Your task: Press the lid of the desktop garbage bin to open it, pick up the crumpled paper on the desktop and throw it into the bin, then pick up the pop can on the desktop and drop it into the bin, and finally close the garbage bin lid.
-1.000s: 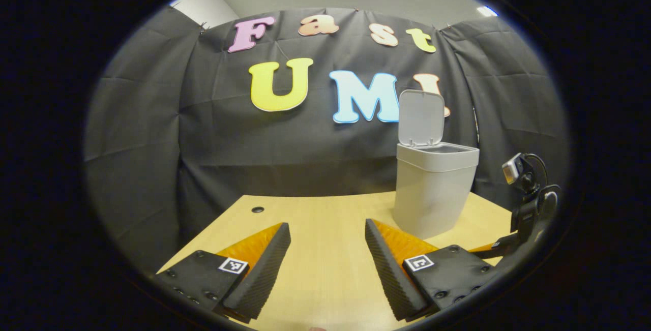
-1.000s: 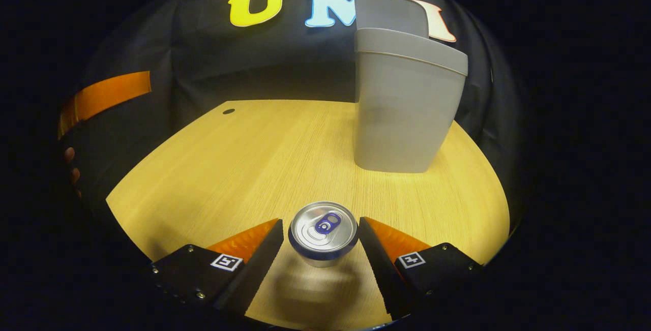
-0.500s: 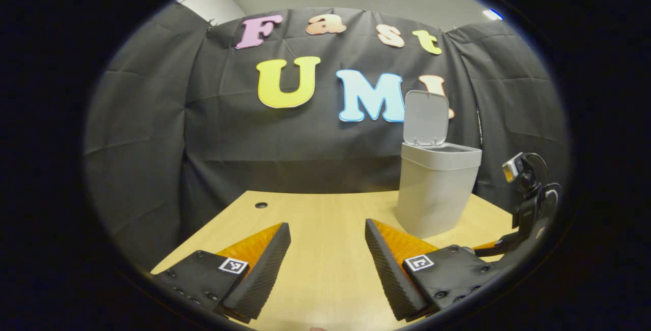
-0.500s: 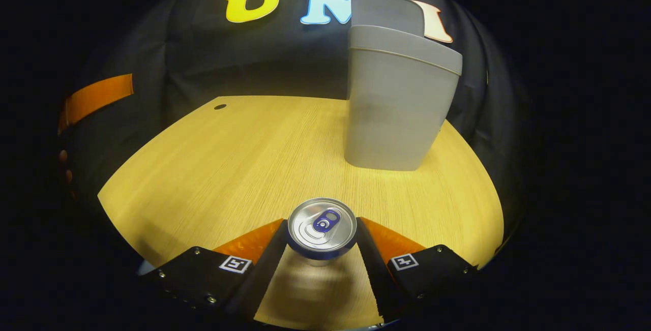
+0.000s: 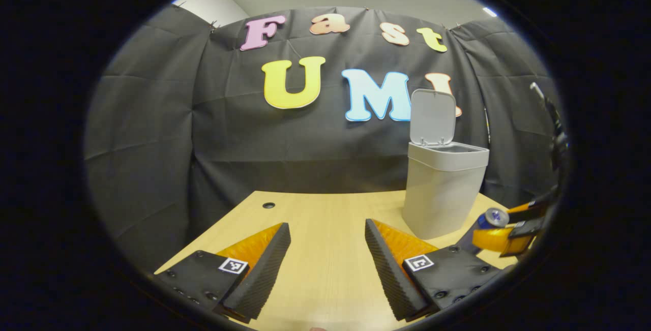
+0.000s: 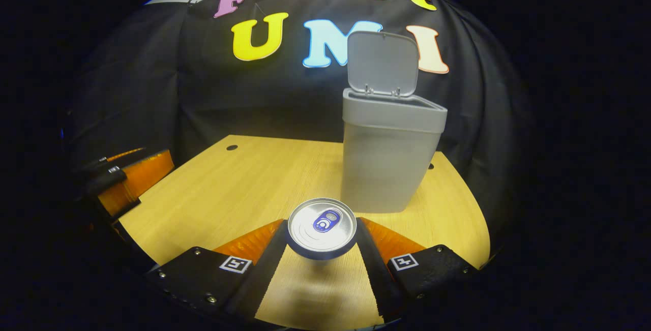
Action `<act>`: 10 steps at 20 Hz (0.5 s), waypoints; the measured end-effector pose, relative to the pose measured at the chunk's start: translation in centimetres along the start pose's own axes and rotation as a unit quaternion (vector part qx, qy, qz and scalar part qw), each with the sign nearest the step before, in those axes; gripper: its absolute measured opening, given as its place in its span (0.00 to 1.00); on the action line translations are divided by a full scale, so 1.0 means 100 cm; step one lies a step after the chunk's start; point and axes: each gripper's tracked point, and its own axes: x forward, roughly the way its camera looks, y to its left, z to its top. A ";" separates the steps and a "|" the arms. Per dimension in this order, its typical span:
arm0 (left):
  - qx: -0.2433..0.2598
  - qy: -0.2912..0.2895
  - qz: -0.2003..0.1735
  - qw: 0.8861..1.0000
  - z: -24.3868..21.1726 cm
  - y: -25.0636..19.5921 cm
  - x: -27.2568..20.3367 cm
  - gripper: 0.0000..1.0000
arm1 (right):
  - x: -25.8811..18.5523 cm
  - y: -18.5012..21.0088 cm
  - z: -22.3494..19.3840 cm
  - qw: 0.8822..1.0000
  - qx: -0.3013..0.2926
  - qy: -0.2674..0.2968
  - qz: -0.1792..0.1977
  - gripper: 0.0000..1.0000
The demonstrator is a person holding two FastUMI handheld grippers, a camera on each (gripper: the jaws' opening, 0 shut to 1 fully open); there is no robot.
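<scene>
**Can going to the bin**

The right gripper (image 6: 321, 242) is pinching the pop can (image 6: 321, 227) between both fingers, upright and seemingly clear of the desk (image 6: 244, 188). The garbage bin (image 6: 386, 163) is standing just beyond it, its lid (image 6: 382, 62) tilted up and open. To do this well, the can should be rising above the rim, centring over the opening before release. The left gripper (image 5: 327, 249) is hovering spread and empty over the desk.
</scene>
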 end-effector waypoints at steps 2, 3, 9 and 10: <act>-0.004 -0.003 0.007 1.000 0.007 -0.004 0.000 0.96 | -0.010 -0.006 0.027 1.000 -0.009 -0.026 0.007 0.84; -0.007 -0.005 0.010 1.000 0.011 -0.007 0.000 0.96 | -0.015 -0.011 0.040 0.999 -0.015 -0.039 0.009 0.84; -0.016 -0.017 0.028 0.999 0.026 -0.024 0.012 0.96 | -0.021 -0.045 0.120 0.993 -0.026 -0.118 0.012 0.84; -0.019 -0.021 0.034 0.999 0.031 -0.029 0.016 0.96 | -0.015 -0.056 0.139 0.990 -0.028 -0.136 0.008 0.84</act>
